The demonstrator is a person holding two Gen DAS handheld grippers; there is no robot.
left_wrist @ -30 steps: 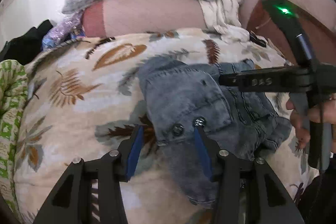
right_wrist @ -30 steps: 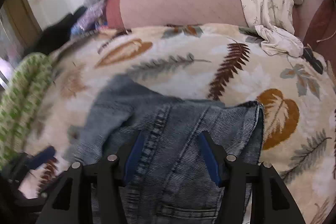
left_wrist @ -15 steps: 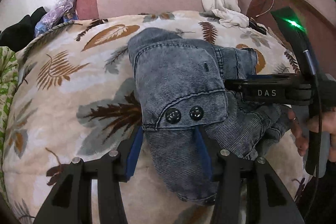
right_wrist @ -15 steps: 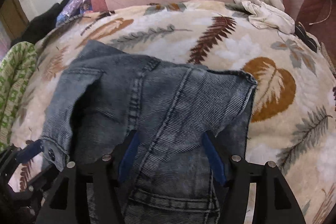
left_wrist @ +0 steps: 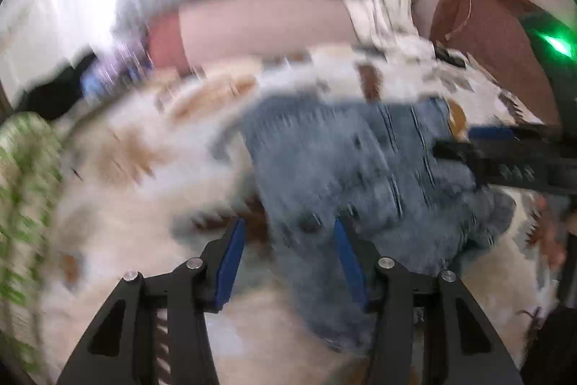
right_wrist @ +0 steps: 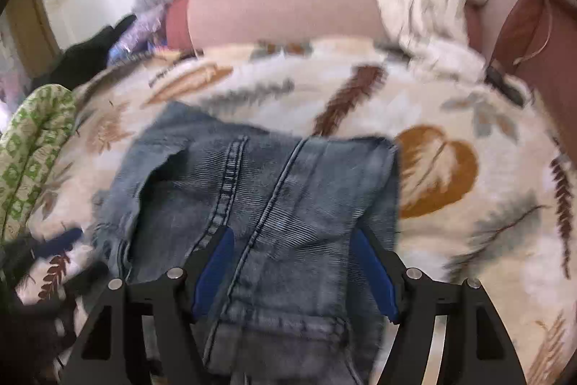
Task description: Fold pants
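Bed's got a cream leaf-print blanket [right_wrist: 450,96] over it, with bunched-up denim pants [right_wrist: 274,190] lying on top and a green patterned cloth [right_wrist: 32,147] on the left edge.

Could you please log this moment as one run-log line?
step: fold | jeans on bedspread | left tongs open | right tongs open | left view blurred

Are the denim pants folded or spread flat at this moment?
Folded. The denim pants lie as a compact, layered bundle on the leaf-print blanket, one flap doubled over at the left; no full leg is laid out.
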